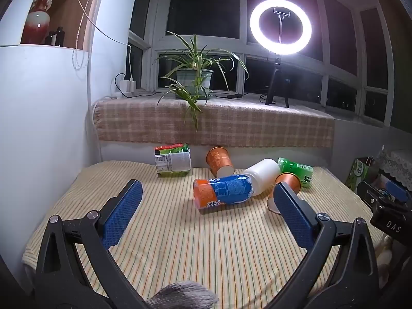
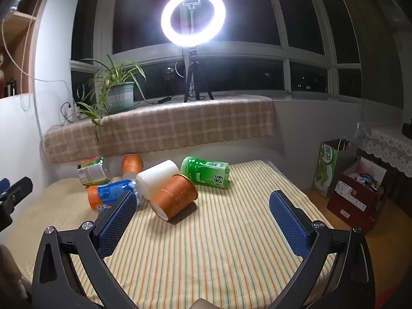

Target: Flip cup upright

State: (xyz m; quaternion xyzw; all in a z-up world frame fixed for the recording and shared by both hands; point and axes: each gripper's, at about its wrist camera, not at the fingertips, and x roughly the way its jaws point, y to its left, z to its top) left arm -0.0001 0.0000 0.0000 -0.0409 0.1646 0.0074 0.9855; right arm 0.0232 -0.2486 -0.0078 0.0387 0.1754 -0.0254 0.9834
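Several cups and bottles lie on their sides on a striped tablecloth. An orange paper cup lies nearest the right gripper; in the left wrist view it is partly hidden behind a finger. A second orange cup lies at the back. A white cup rests between them. My left gripper is open and empty, above the cloth. My right gripper is open and empty, just short of the near orange cup.
A blue-and-orange bottle, a green bottle and a green-labelled bottle also lie on the cloth. A plaid-covered sill holds a plant and ring light. Boxes stand right of the table.
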